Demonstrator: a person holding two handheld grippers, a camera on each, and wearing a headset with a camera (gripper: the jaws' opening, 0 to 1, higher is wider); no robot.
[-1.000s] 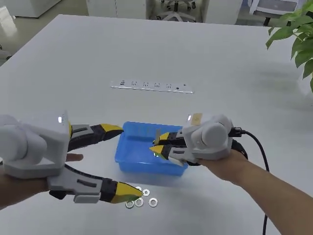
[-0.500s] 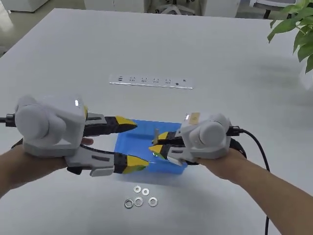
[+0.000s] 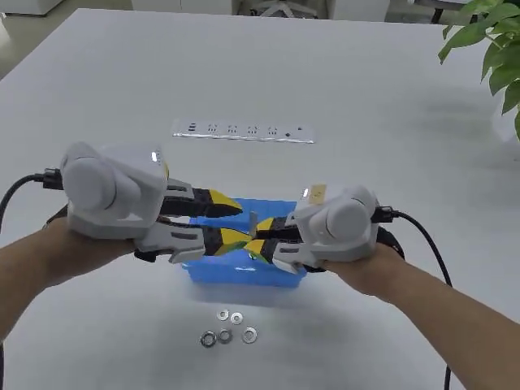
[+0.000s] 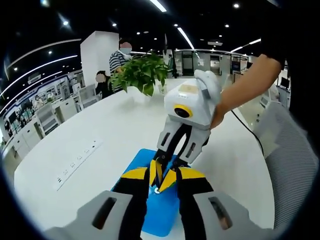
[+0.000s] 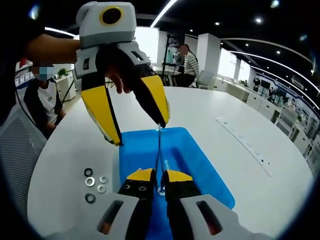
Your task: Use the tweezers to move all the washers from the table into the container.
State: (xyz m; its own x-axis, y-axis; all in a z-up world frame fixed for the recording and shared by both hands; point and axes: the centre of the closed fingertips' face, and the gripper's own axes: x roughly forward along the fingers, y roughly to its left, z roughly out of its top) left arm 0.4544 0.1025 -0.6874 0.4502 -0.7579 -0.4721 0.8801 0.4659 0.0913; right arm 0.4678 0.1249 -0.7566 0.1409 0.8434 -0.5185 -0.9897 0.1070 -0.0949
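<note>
Pinching the tweezers (image 5: 159, 147), the right hand-held gripper (image 3: 253, 240) holds them above the blue container (image 3: 236, 275). The left hand-held gripper (image 3: 242, 222) is spread around their tip. Five washers (image 3: 227, 328) lie clustered toward the tabletop's near edge, just beside the container. They are probably light, flat and slippery, best nipped across the rim. Container contents unclear.

A white power strip (image 3: 242, 132) is recorded lying flat on the white bench (image 3: 366, 81), towards the far side. A green leafy plant (image 3: 502, 69) is noted at the far right edge.
</note>
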